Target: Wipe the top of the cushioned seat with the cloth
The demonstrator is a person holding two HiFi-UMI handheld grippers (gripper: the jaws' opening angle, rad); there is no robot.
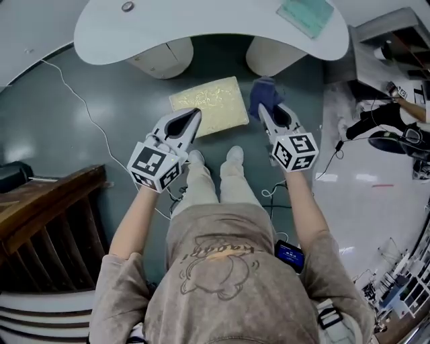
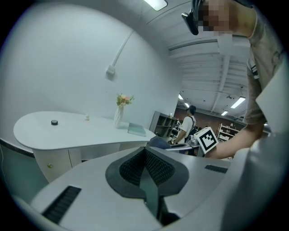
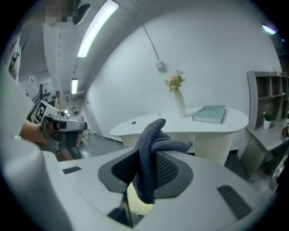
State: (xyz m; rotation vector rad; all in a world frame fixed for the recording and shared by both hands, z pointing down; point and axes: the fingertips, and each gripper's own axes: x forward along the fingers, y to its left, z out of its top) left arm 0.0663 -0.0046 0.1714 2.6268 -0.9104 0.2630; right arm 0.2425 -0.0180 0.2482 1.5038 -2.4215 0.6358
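Observation:
The cushioned seat [image 1: 209, 105] is a low pale-yellow square on the dark floor, just ahead of the person's feet. My right gripper [image 1: 263, 111] hangs off the seat's right edge, shut on a dark blue cloth [image 1: 265, 94] that bunches beyond its tip. The right gripper view shows the cloth [image 3: 153, 155] pinched between the jaws of the right gripper [image 3: 146, 159], with a patch of yellow seat [image 3: 138, 204] below. My left gripper [image 1: 193, 117] is over the seat's near left corner. In its own view the left gripper [image 2: 146, 152] has its jaws together and empty.
A curved white table [image 1: 201, 30] on two round pedestals stands just beyond the seat, with a green book [image 1: 306, 15] on it. A dark wooden railing [image 1: 47, 222] is at the left. A white cable [image 1: 87, 111] trails over the floor. Equipment crowds the right side.

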